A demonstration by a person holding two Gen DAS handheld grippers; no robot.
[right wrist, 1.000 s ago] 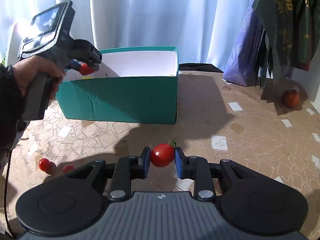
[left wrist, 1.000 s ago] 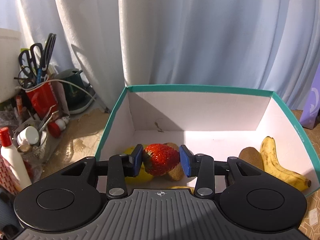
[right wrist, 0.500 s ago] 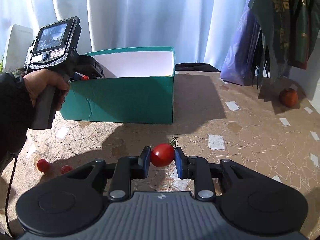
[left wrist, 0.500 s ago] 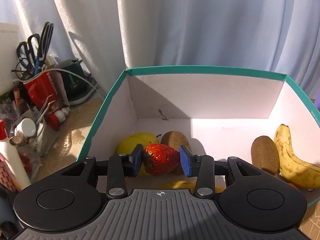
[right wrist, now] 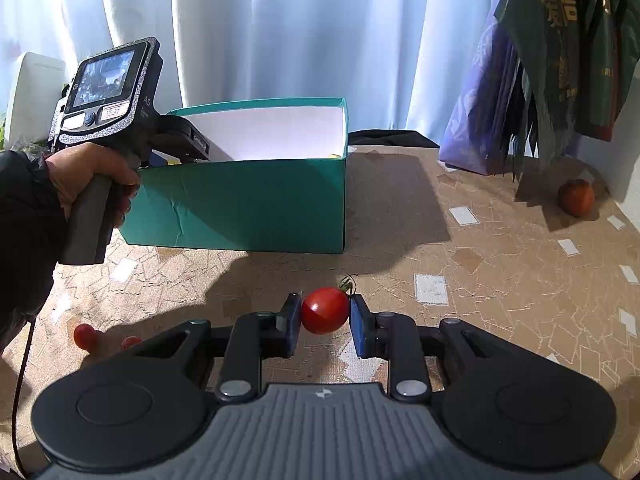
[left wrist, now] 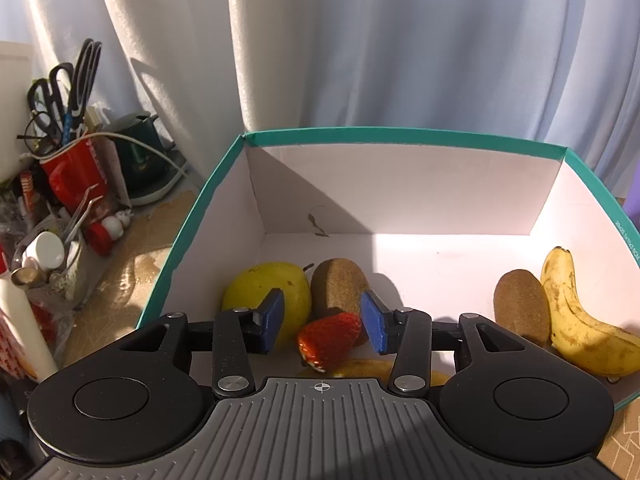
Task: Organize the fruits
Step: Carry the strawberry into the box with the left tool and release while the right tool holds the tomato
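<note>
Left gripper (left wrist: 323, 327) is over the near end of the teal box (left wrist: 400, 136), its jaws opening. A second ago the blue pads (left wrist: 273, 322) pinched the strawberry (left wrist: 328, 339) level between them; now there is a clear gap on the left side, and the berry has dropped below the pad line and tipped, its red tip near or against the right pad — I cannot tell whether it touches. It sits low centre of the left wrist frame, in front of the pear (left wrist: 267, 296) and the kiwi (left wrist: 339, 290), above a yellow fruit half hidden by the gripper body. More of the box floor shows than before; the second kiwi (left wrist: 520, 306) and the banana (left wrist: 576, 320) lie at lower right. Right gripper (right wrist: 325, 318) is unchanged — pads clamped on the cherry tomato (right wrist: 325, 310), centre of the right wrist frame, above the patterned tablecloth (right wrist: 500, 264) in front of the box. The hand (right wrist: 86, 176) holding the left gripper is at left of that frame. Two small red fruits (right wrist: 85, 336) lie at lower left, an orange-red fruit (right wrist: 576, 197) far right.
</note>
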